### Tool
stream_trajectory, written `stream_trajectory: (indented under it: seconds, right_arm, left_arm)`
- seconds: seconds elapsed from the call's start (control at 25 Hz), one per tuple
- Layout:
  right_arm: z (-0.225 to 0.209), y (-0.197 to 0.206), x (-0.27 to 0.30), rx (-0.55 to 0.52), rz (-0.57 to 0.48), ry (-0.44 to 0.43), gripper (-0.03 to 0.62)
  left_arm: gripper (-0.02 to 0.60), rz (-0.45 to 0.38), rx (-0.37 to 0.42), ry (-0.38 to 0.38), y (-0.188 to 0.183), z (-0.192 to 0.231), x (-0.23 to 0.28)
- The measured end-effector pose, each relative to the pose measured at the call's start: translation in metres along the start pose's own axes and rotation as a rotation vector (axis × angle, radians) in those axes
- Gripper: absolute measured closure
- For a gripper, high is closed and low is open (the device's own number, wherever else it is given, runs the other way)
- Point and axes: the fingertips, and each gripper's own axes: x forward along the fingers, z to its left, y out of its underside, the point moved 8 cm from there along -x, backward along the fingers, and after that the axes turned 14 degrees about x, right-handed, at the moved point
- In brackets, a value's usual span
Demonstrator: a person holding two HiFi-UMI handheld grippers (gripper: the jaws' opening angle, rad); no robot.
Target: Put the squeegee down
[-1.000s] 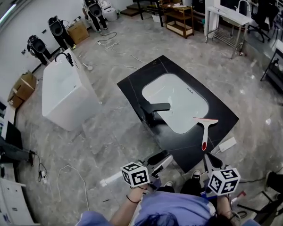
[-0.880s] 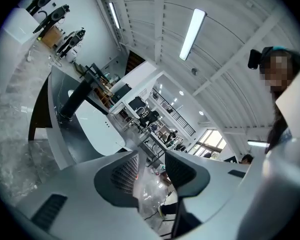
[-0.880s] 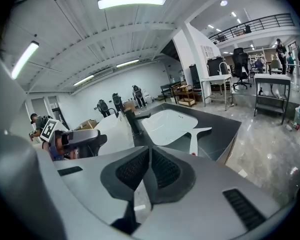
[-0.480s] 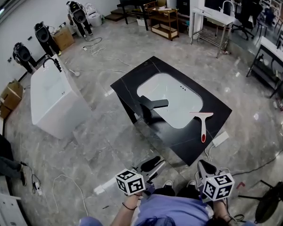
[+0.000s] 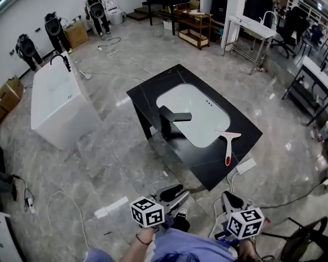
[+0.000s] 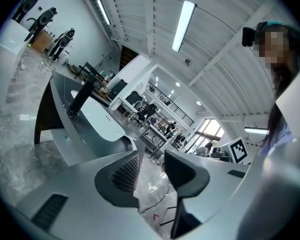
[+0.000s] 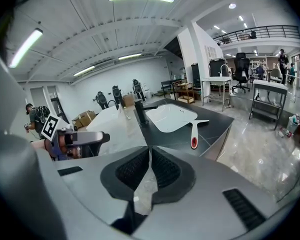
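The squeegee [image 5: 228,146] lies flat on the black countertop [image 5: 153,94], its blade at the edge of the white basin [image 5: 191,113] and well apart from both grippers. The left gripper [image 6: 150,161] has its jaws apart and closing with nothing between them. The right gripper [image 7: 149,154] has its jaws together and empty.

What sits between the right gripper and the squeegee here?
Head view: bare black countertop, then grey floor with a white power strip, lie between squeegee and right gripper.
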Motion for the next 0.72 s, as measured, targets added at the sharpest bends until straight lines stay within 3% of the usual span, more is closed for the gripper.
stream_trajectory:
  seconds: [0.2, 0.44, 0.72]
  right_arm:
    - [-0.012, 0.012, -0.038, -0.051, -0.006, 0.017, 0.563]
    - [-0.027, 0.037, -0.085, -0.038, -0.019, -0.014, 0.563]
    - [-0.034, 0.07, -0.128, -0.05, -0.019, -0.077, 0.563]
  left_arm:
    - [0.419, -0.026, 0.032, 0.008, -0.002, -0.041, 0.011]
    - [0.423, -0.026, 0.074, 0.012, 0.009, -0.107, 0.009]
    - [0.423, -0.031, 0.087, -0.035, 0.034, -0.17, -0.012]
